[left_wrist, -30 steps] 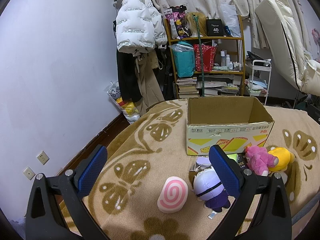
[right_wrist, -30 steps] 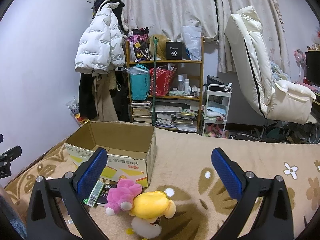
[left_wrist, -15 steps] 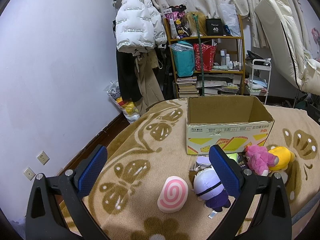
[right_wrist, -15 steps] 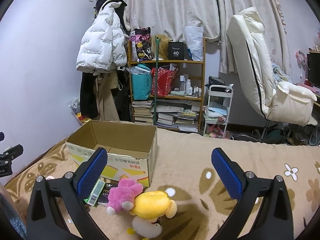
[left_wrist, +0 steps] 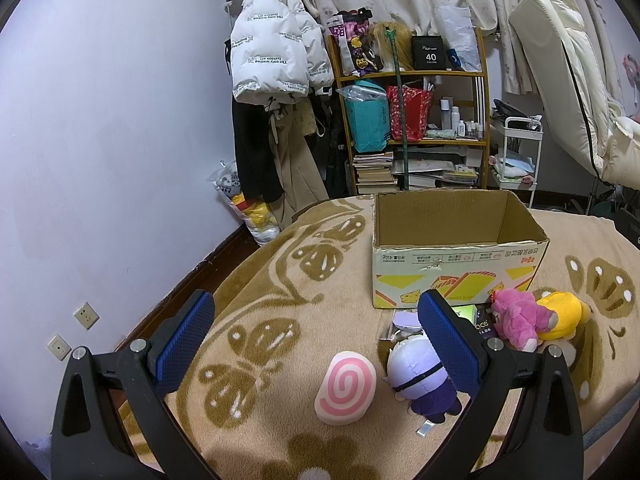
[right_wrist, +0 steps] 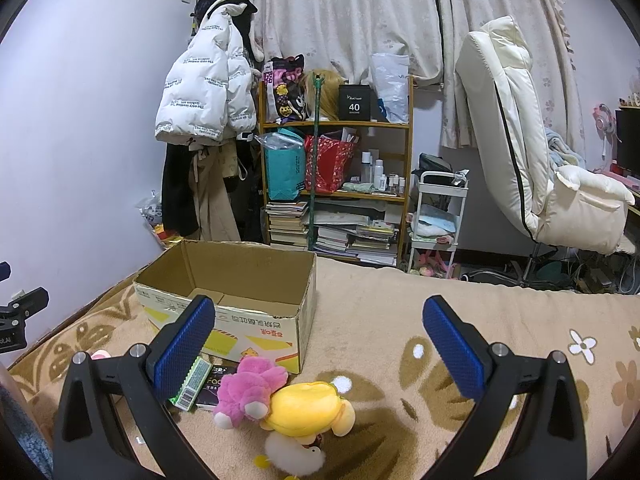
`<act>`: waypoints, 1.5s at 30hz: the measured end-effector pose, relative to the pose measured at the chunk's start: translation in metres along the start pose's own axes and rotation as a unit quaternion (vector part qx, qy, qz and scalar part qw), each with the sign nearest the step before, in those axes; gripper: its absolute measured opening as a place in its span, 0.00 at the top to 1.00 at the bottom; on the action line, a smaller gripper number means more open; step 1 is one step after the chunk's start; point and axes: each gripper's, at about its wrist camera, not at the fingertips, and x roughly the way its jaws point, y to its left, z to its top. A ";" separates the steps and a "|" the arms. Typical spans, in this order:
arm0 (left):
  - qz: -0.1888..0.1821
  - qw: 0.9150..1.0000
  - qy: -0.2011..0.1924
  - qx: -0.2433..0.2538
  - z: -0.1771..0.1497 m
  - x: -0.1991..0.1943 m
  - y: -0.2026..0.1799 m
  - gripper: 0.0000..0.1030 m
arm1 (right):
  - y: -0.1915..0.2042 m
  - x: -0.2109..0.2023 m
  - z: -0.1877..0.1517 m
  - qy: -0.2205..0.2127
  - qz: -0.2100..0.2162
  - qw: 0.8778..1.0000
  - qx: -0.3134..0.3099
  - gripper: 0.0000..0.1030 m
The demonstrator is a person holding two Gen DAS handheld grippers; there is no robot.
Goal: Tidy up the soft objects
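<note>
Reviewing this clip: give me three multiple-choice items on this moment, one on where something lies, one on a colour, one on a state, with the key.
1. Where does the pink swirl cushion lie?
A. inside the cardboard box
B. on the blanket, left of the purple-and-white doll
C. on the shelf

2. What colour is the plush touching the pink plush?
A. yellow
B. green
C. black

3. How does the left gripper stand?
A. shut on the doll
B. shut on nothing
C. open, holding nothing

Key: B, it rests on the blanket beside the doll, outside the box; A, the yellow plush presses against it; C, its blue pads are wide apart with nothing between.
</note>
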 end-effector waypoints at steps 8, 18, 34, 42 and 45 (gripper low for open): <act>0.000 1.000 0.000 0.000 -0.001 0.001 0.000 0.02 | 0.000 0.000 0.000 0.000 -0.001 1.000 0.000 0.00; 0.000 1.000 0.002 0.001 -0.002 0.003 -0.001 0.02 | 0.001 -0.001 0.000 0.001 -0.001 1.000 0.000 0.00; 0.000 1.000 0.003 0.002 -0.004 0.005 -0.002 0.02 | 0.001 0.000 0.000 0.002 -0.001 1.000 0.000 0.00; 0.001 1.000 0.004 0.002 -0.004 0.006 -0.001 0.02 | 0.000 0.000 0.000 0.002 -0.001 1.000 0.000 0.00; 0.002 1.000 0.008 0.002 -0.007 0.009 -0.001 0.02 | 0.000 0.000 -0.001 0.005 -0.003 1.000 0.000 0.00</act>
